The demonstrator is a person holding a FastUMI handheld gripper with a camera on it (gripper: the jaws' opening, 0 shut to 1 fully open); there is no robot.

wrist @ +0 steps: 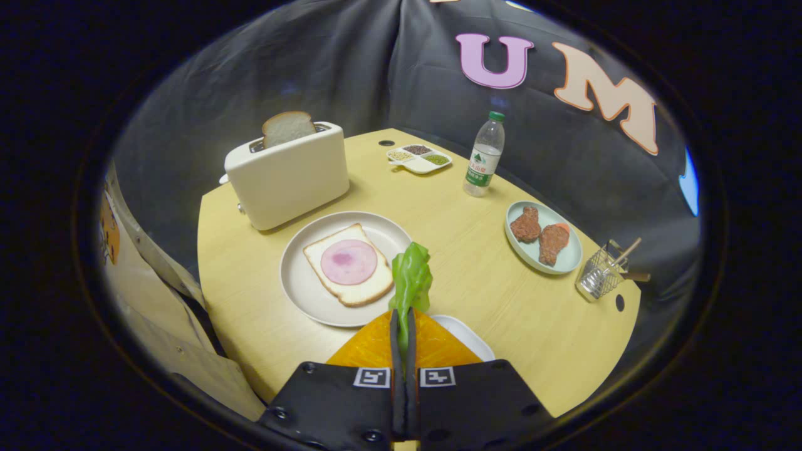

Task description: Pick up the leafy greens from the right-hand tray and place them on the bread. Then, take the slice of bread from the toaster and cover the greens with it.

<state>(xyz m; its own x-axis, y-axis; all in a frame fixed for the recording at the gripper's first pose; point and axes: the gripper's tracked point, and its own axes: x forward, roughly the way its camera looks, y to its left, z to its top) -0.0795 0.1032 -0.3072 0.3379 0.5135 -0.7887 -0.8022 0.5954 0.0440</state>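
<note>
My gripper (403,316) is shut on the leafy greens (411,275), which stick up from between the fingers, above the table. Just beyond and left of the fingers a round white plate (301,294) holds a slice of bread (366,294) with a pink ham round (348,262) on it. Further back on the left stands a cream toaster (288,178) with a second bread slice (287,128) poking up from its slot. Right beside the fingers, partly hidden by them, lies a white tray (467,335).
A pale green plate (564,260) with two brown meat pieces lies at the right. A wire basket (600,275) with utensils stands near the table's right edge. A water bottle (484,156) and a divided condiment dish (418,158) stand at the back.
</note>
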